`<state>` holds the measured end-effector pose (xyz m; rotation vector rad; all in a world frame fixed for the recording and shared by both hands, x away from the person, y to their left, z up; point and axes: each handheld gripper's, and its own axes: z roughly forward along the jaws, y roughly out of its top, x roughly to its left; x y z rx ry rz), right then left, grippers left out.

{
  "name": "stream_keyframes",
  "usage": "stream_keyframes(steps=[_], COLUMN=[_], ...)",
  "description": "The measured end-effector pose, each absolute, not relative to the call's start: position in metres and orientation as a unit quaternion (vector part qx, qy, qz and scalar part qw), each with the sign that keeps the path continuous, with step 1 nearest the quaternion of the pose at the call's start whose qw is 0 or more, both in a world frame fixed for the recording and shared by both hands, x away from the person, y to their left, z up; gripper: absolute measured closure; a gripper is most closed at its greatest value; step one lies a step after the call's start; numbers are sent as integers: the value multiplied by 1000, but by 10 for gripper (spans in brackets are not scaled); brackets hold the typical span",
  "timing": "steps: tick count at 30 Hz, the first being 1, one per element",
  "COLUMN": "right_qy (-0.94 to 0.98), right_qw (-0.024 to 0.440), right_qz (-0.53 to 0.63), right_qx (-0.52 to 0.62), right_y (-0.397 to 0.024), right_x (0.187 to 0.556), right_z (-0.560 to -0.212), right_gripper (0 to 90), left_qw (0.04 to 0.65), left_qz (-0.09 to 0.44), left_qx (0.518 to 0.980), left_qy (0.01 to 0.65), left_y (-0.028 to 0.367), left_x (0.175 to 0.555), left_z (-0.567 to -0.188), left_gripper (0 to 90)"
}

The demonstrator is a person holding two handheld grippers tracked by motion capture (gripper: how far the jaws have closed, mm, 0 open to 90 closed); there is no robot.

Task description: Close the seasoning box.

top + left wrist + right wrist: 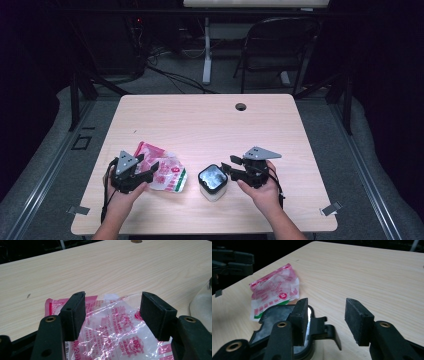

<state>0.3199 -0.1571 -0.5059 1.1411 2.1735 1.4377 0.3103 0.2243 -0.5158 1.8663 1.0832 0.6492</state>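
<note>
Pink packet [162, 172] lengthwise away, seemingly

Packet [112, 332] print is unreadable (crinkled glare), its lower end cut off.

A crinkled pink-and-clear plastic packet [162, 172] is laid on the pale wooden table [210, 120], left of a clear square container with a black clip lid [213, 182], near the table's front edge.
</note>
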Motion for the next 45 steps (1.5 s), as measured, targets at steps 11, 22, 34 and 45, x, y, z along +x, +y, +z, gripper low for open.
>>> stream_keyframes(steps=[11, 22, 34, 45], right_qy=[733, 718, 710, 705], right_qw=[166, 184, 192, 168], right_qz=[495, 484, 455, 433], right_qx=[436, 466, 502, 535], right_y=[-181, -206, -221, -231], right_x=[325, 328, 334, 341], right_z=[-503, -507, -526, -545], right_gripper=[498, 492, 480, 454], left_qw=[436, 431, 424, 410], left_qz=[262, 259, 253, 245], left_qx=[740, 734, 730, 722], left_qy=[441, 455, 472, 500], left_y=[230, 237, 245, 259], left_x=[316, 326, 334, 342], left_z=[-513, -517, -524, -537], left_gripper=[373, 373, 374, 383])
